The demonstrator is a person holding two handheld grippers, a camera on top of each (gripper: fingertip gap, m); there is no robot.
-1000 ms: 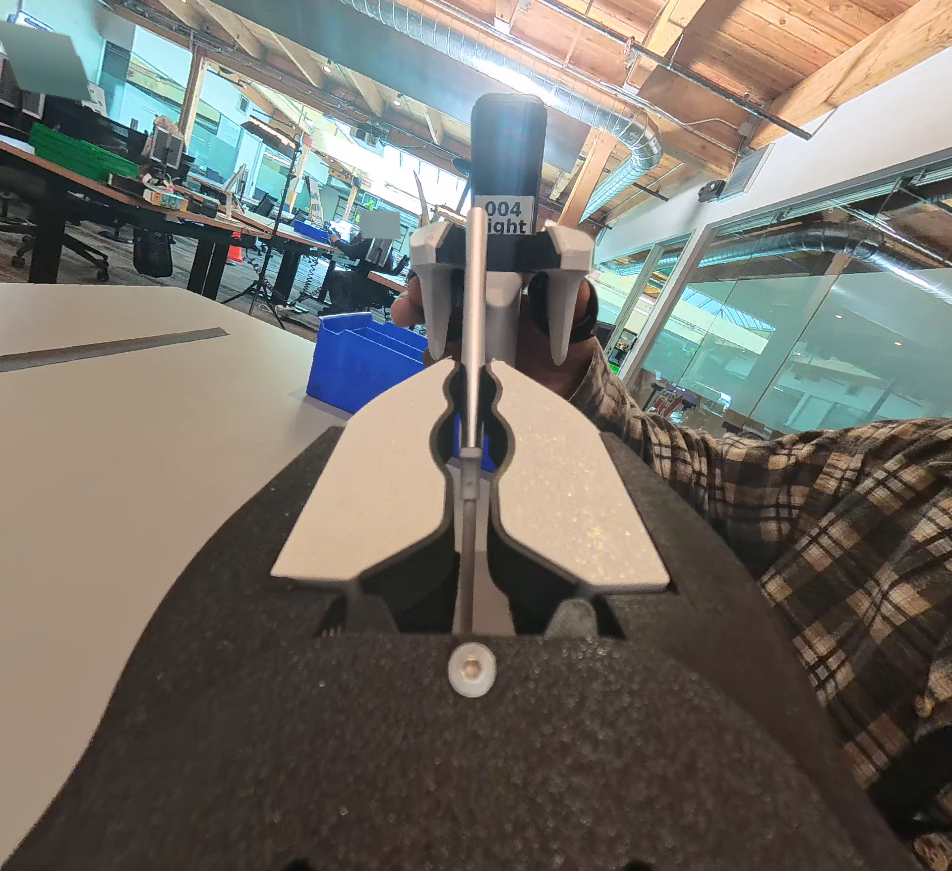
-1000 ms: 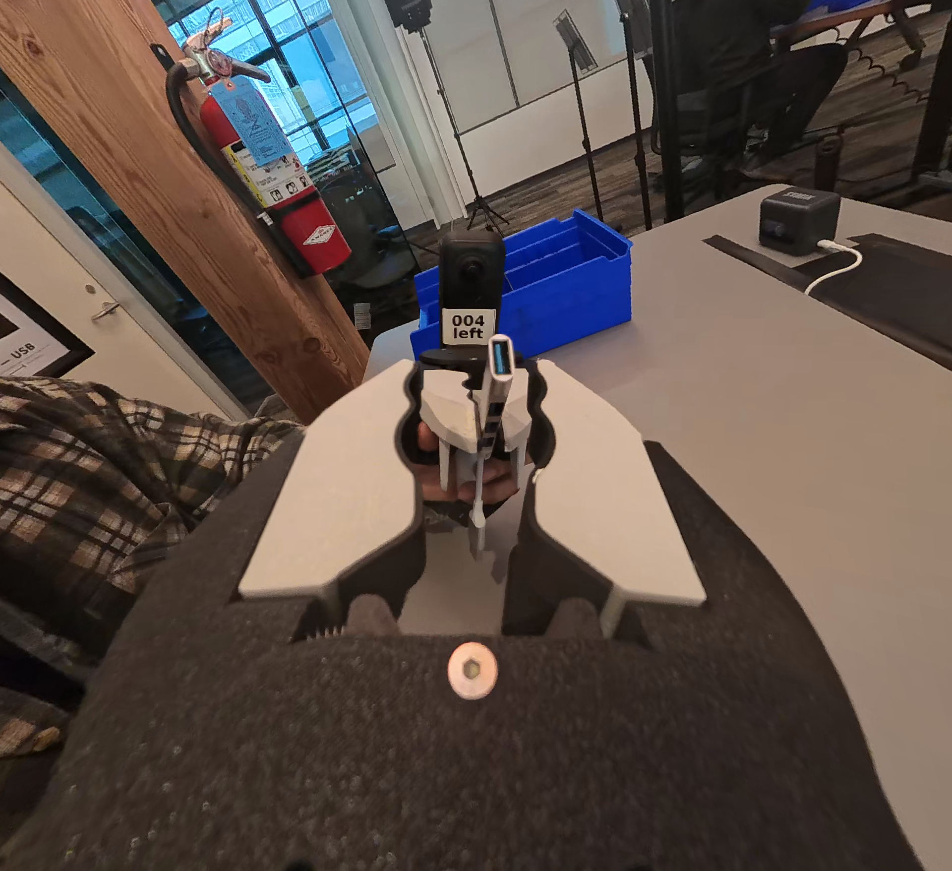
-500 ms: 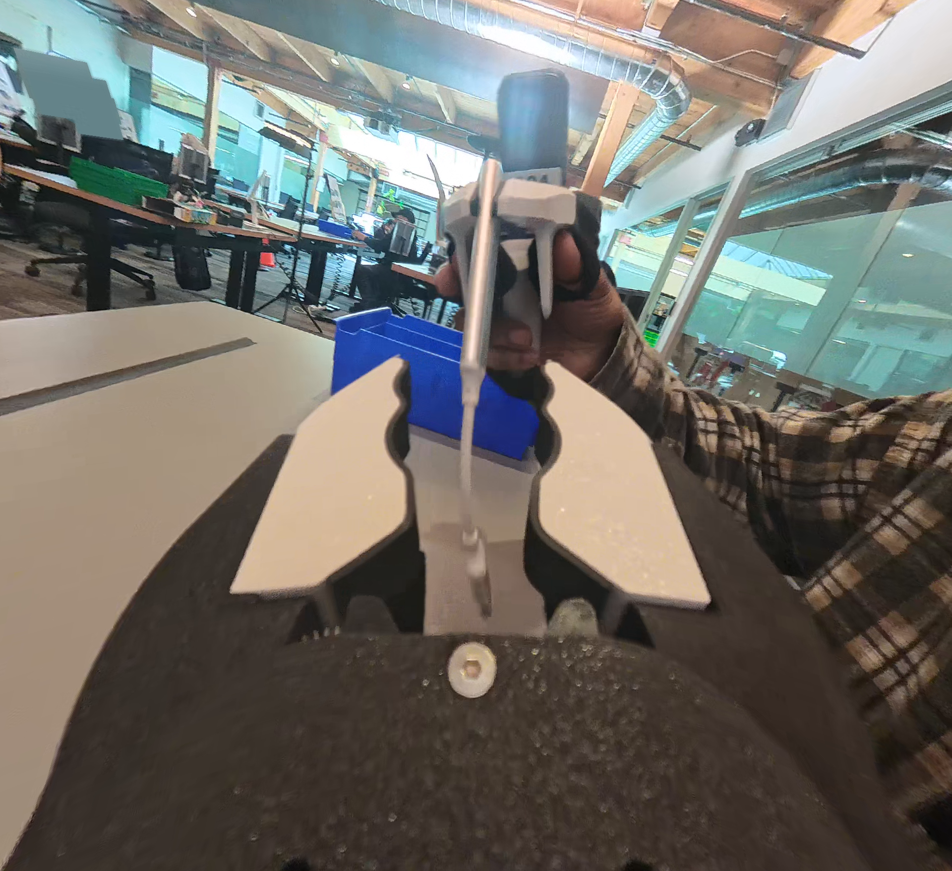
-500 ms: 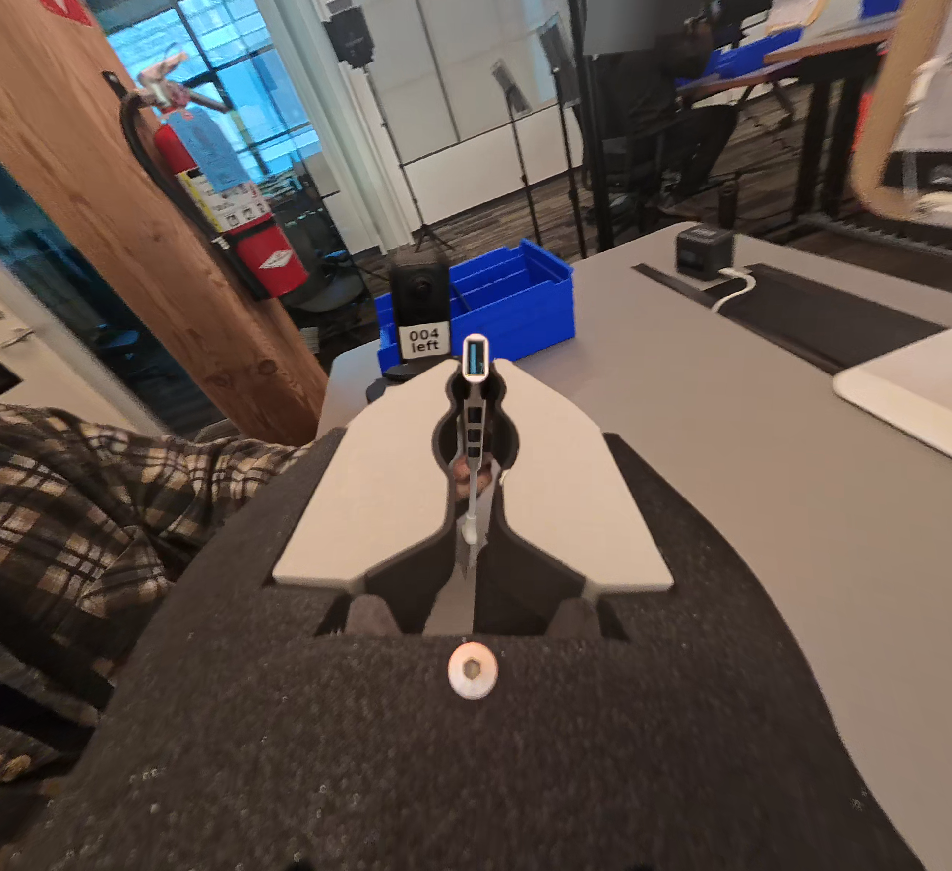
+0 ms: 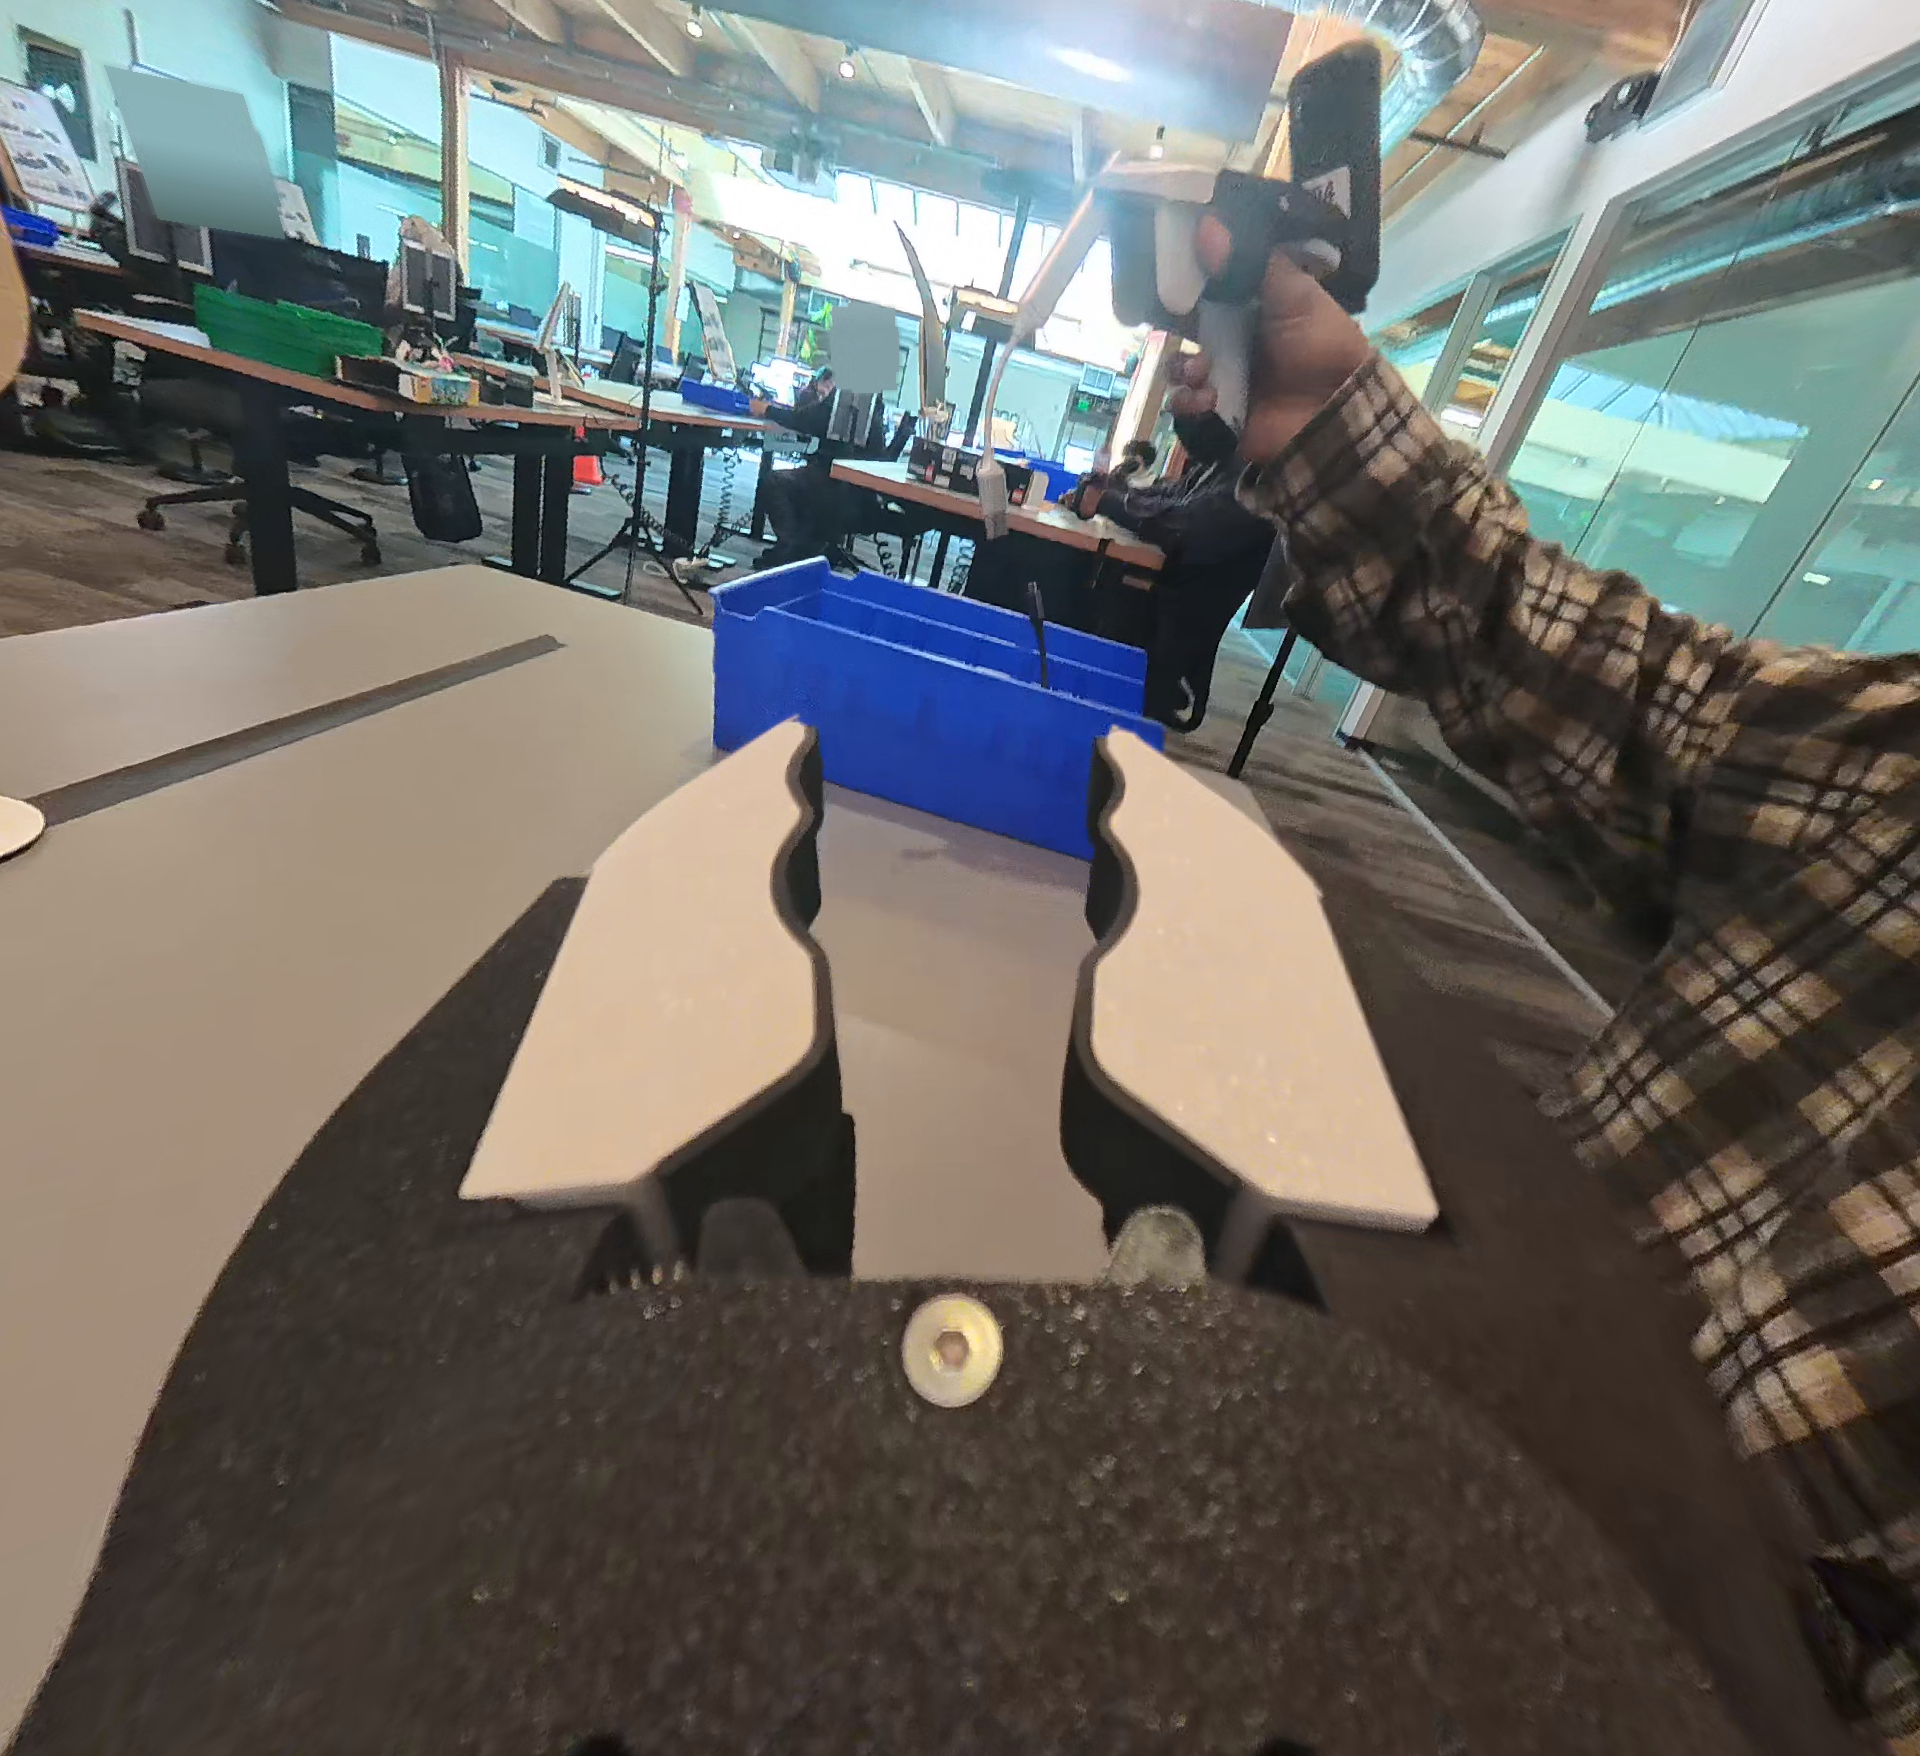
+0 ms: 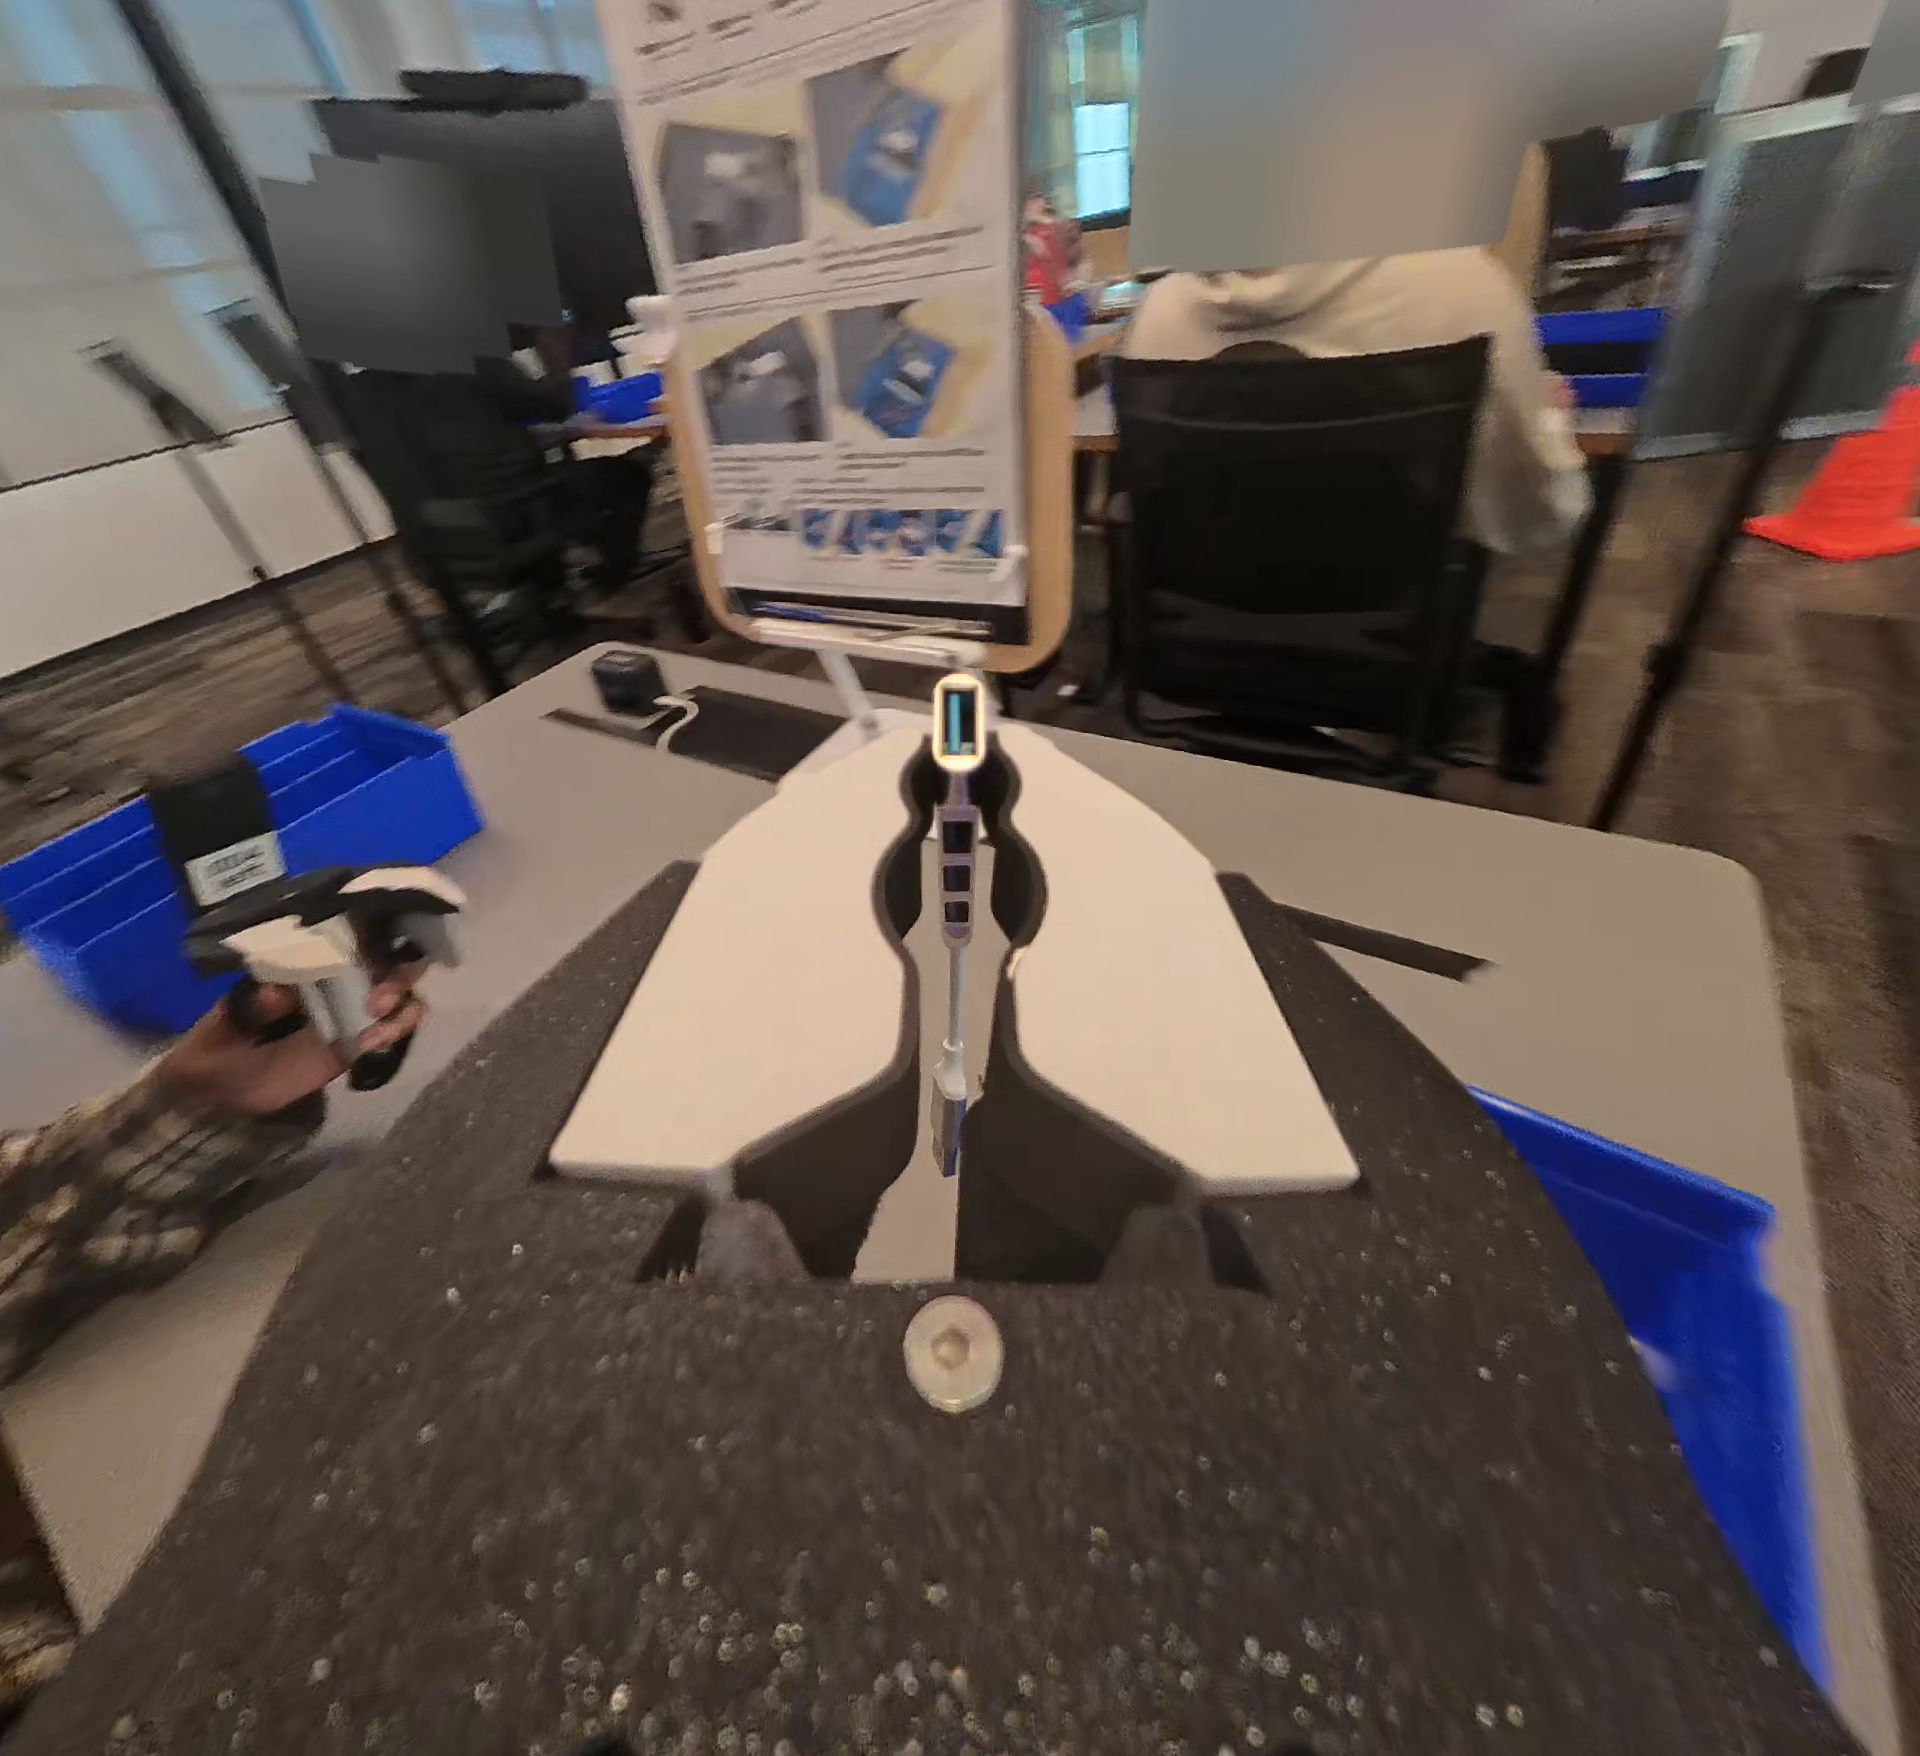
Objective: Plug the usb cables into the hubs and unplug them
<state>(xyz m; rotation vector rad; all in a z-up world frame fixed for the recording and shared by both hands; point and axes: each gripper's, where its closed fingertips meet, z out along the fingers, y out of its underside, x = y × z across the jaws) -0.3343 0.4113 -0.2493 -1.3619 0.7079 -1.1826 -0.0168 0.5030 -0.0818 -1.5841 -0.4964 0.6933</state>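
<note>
My right gripper (image 6: 956, 761) is shut on a slim silver USB hub (image 6: 956, 849), held edge-on with its end port pointing forward. The hub's short white cable and plug (image 6: 951, 1114) hang back between the fingers. In the left wrist view the right gripper (image 5: 1164, 252) is raised at the upper right, with the hub's cable and plug (image 5: 992, 496) dangling below it. My left gripper (image 5: 961, 750) is open and empty, low over the grey table (image 5: 260, 927). It also shows at the left of the right wrist view (image 6: 332, 937).
A blue bin (image 5: 914, 698) stands on the table just ahead of the left gripper. A second blue bin (image 6: 1662, 1291) is at the right. At the far edge are an instruction board on a stand (image 6: 842, 252), a black cube with a white cable (image 6: 623, 672) and a black mat (image 6: 758, 730). Spacing between my two grippers at the tips: around 40 centimetres.
The hub passed from my left gripper to my right: the left opened and let go, the right shut on it. The right then lifted it up and away, and the grippers moved apart.
</note>
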